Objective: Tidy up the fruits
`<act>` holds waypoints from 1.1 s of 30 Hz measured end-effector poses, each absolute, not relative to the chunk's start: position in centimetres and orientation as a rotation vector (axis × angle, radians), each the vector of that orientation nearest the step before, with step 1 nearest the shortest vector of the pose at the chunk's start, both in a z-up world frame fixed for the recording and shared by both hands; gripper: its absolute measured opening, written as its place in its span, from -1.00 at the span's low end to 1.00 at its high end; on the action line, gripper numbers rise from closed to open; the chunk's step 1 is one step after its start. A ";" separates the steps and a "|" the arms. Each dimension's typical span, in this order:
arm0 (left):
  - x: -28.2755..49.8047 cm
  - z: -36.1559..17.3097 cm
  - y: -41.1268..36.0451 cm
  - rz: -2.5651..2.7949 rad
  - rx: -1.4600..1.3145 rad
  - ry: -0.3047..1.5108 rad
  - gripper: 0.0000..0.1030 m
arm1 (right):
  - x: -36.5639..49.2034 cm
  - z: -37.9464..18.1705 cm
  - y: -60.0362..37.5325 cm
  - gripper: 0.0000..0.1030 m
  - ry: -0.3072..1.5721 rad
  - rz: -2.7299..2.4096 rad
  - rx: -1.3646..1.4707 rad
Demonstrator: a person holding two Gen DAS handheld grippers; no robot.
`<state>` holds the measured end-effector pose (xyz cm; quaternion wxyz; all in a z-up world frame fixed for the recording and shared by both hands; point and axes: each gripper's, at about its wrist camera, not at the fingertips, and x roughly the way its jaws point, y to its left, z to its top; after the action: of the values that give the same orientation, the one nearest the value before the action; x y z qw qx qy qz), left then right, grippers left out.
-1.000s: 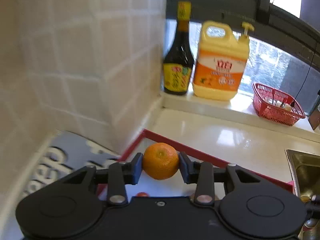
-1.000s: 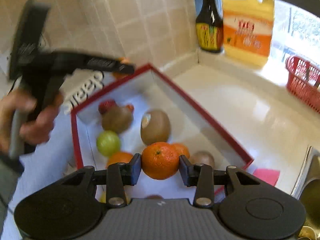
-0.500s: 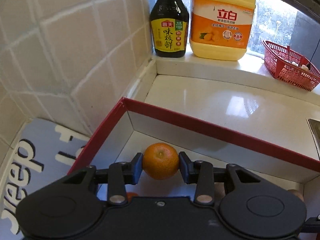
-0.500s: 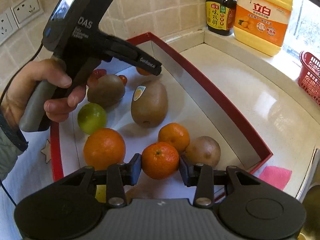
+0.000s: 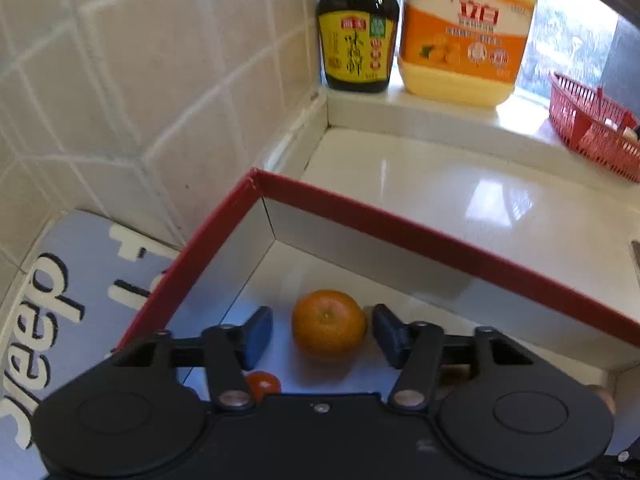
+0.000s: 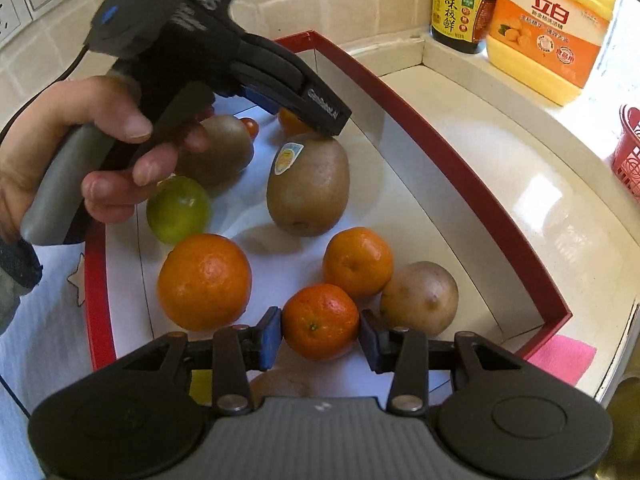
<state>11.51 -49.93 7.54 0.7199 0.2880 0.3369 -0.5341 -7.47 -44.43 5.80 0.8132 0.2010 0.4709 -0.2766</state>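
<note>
Status: most fruit was already in the red-rimmed box (image 6: 436, 136). Left hand-held gripper (image 5: 322, 334) was opening, pads clear of the small mandarin (image 5: 329, 321), which sat on the box floor in the far-left corner, so that one looked dropped. Right hand-held gripper (image 6: 320, 338) was clenched on another mandarin (image 6: 321, 321), low over the box's near side, beside a third mandarin (image 6: 357, 261) and a pale kiwi (image 6: 420, 298). Also in the box: big orange (image 6: 205, 280), lime (image 6: 179, 209), stickered kiwi (image 6: 308, 184), 2nd brown kiwi (image 6: 224, 148), cherry tomato (image 5: 262, 385). Left to do, imo: release the right one, pull both out. No loose fruit seen on the tabletop (image 6: 520, 168), but the view's partial.
</note>
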 end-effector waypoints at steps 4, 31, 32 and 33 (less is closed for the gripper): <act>11.4 9.9 -47.5 -1.118 0.604 0.672 0.48 | -8.9 7.4 -44.8 -0.09 0.934 -0.586 0.458; -1.2 20.3 -17.0 -0.571 0.230 0.602 0.89 | -12.1 15.3 -32.5 0.78 0.718 -0.670 0.327; -1.4 19.8 -17.0 -0.568 0.236 0.612 0.89 | -12.1 15.0 -32.2 0.78 0.724 -0.686 0.331; -1.6 19.3 -16.9 -0.557 0.239 0.623 0.89 | -12.0 14.6 -32.1 0.78 0.729 -0.697 0.331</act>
<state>-1.62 -16.95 19.25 0.9069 0.1159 0.3020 -0.2700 -12.05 -32.08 14.59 0.8625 0.1577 0.3476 -0.3323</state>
